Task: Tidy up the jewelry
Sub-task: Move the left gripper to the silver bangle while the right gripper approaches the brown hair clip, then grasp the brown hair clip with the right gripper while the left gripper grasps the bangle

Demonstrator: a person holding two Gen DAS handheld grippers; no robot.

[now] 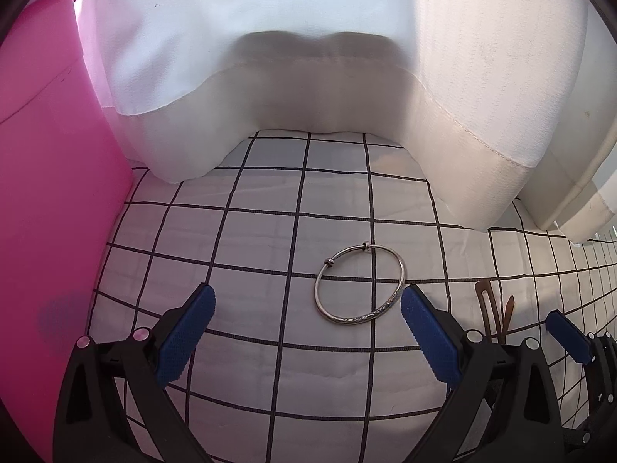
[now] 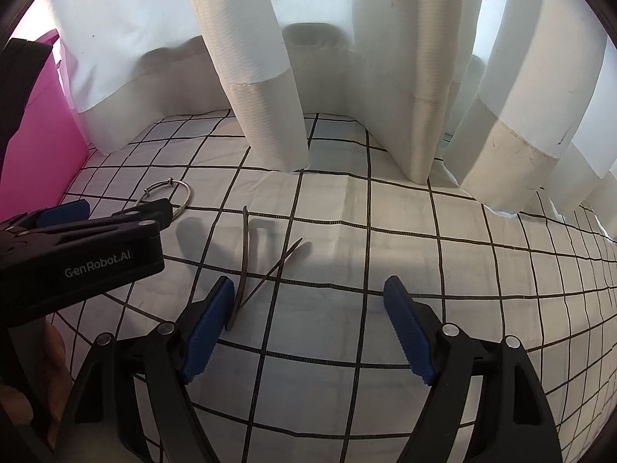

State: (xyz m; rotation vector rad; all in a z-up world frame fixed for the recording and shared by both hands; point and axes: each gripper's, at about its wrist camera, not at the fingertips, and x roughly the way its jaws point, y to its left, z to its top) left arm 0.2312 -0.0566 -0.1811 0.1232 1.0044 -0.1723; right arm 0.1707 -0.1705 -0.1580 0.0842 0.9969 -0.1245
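Note:
A silver bangle (image 1: 360,283) with two small beads lies flat on the grid-patterned cloth (image 1: 250,239). My left gripper (image 1: 308,297) hangs open just in front of it, and its right-hand fingertip overlaps the bangle's near right edge. A brown U-shaped hair fork (image 1: 486,305) and a thin brown hair stick (image 1: 509,306) lie to the right. In the right wrist view my right gripper (image 2: 308,285) is open over the cloth. The hair fork (image 2: 243,258) ends right beside its left pad (image 2: 210,320), and the hair stick (image 2: 281,264) crosses it. The left gripper (image 2: 115,208) partly covers the bangle (image 2: 186,193).
A tall pink container (image 1: 50,212) stands at the left edge of the cloth. White curtain folds (image 2: 262,77) hang down onto the back of the cloth. A hand (image 2: 54,366) shows at the lower left of the right wrist view.

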